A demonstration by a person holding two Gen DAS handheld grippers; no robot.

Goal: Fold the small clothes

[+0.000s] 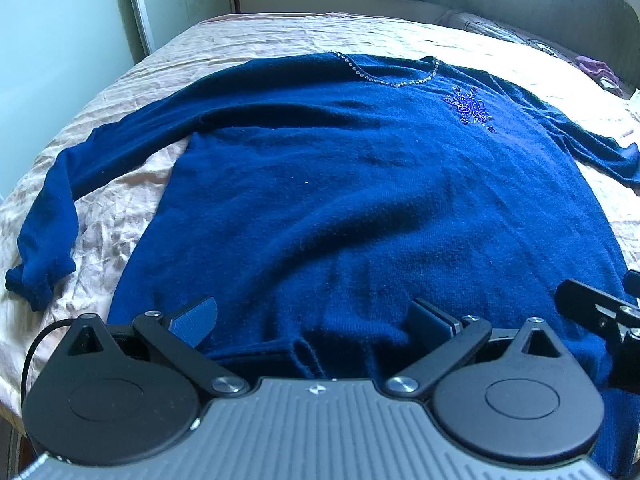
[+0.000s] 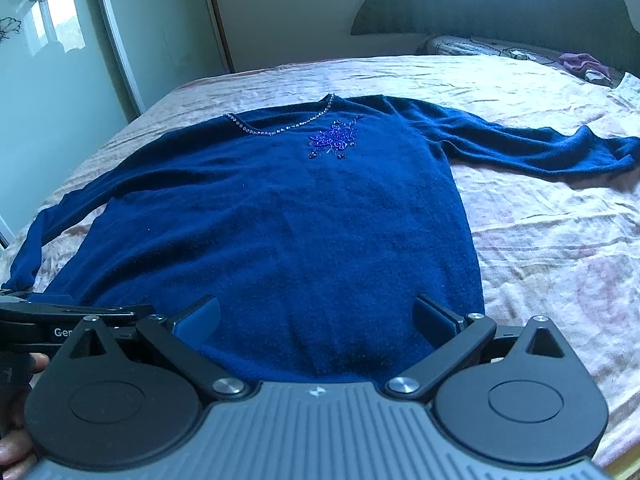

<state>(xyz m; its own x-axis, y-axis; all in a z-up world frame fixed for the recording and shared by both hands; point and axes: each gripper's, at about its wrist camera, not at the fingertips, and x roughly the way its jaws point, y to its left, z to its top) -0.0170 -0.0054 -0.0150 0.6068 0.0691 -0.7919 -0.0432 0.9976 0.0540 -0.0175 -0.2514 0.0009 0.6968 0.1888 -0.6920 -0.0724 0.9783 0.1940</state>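
Dark blue knit sweater point(image 2: 280, 216) lies flat mid-bed; open crinkled pink bedspread point(image 2: 540, 248) right of it and beyond the neckline. Small purple cloth heap point(image 2: 584, 65) at far right corner. Mirrored wardrobe door point(image 2: 52, 92) hems left side.

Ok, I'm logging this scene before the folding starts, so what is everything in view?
Dark blue knitted long-sleeved sweater: one, spread flat on the bed, sleeves out to both sides.
Blue beaded flower decoration: one, on the sweater's chest.
Pale pink wrinkled bedspread: one, covers the bed.
Dark curved headboard: one, far end.
Purple crumpled cloth: one, far right, by the pillow.
Left tool: black, open, over the hem.
Right tool: black, open, over the hem.
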